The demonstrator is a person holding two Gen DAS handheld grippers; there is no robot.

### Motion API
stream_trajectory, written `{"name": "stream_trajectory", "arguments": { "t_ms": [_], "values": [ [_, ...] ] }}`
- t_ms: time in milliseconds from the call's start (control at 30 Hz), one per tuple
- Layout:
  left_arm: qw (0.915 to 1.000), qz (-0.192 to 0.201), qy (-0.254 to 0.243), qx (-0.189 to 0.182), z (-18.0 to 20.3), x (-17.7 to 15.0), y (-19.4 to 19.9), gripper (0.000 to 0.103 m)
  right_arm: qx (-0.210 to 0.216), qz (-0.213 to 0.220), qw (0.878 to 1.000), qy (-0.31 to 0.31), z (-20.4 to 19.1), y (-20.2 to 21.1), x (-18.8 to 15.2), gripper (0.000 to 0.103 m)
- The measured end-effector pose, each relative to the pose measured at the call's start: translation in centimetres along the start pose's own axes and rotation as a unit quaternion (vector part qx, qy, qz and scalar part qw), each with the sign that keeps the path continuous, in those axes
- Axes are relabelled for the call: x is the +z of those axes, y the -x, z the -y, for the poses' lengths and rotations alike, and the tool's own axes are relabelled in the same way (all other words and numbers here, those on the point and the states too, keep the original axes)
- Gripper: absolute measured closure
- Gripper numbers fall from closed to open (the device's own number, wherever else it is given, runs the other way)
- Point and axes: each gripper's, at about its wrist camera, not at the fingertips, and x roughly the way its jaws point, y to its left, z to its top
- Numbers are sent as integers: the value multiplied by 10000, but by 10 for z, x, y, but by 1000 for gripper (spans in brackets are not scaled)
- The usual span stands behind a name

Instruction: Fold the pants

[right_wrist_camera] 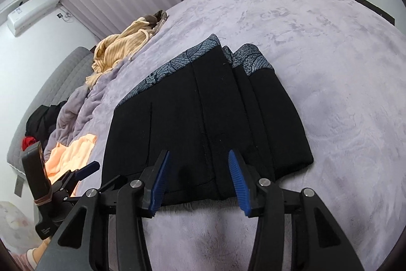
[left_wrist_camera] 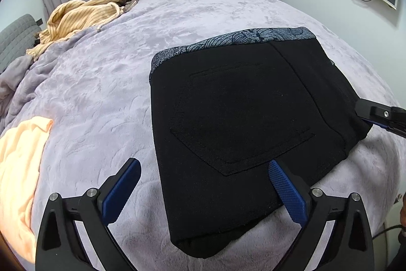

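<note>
right wrist alone shows air conditioner (right_wrist_camera: 31,12) beyond folded pants (right_wrist_camera: 203,118)

Both grippers open, angled downward.
Left gripper (left_wrist_camera: 204,187) jaws stood wide; right gripper (right_wrist_camera: 199,181) jaws parted, nothing pinched between fingertips.

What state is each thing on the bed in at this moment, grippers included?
Black pants: folded into a compact stack, lying flat on the bed, patterned waistband at the far end.
Left gripper: open, holding nothing.
Right gripper: open, nothing pinched, at the pants' near edge.
Striped garment: crumpled, unfolded.
Peach cloth: bunched at the bed's edge.
Blanket: spread out, rumpled on one side.
</note>
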Motion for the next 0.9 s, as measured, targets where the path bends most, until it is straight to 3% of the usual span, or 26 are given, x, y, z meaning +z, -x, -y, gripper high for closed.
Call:
{"name": "stream_trajectory", "arguments": {
  "t_ms": [267,400,467,533,633,900],
  "values": [
    [10000,-9,56,65,-9,18,6,2,-29,27,9999,98,1,9,-7,52],
    [9986,22,534,23,-37,50,-3,2,11,-10,10000,36,5,8,-6,52],
    [9978,-277,607,58,-45,57,-26,2,-33,-25,10000,48,5,7,-5,52],
    [9955,-576,746,30,-48,52,-48,0,-101,-41,9999,90,2,5,-5,52],
    [9921,-467,1146,-226,-56,41,-47,0,-212,-42,9996,189,-2,5,-8,52],
    [9968,-385,706,6,-44,40,-36,0,-250,-47,9995,207,-1,5,-8,52]
  ]
}}
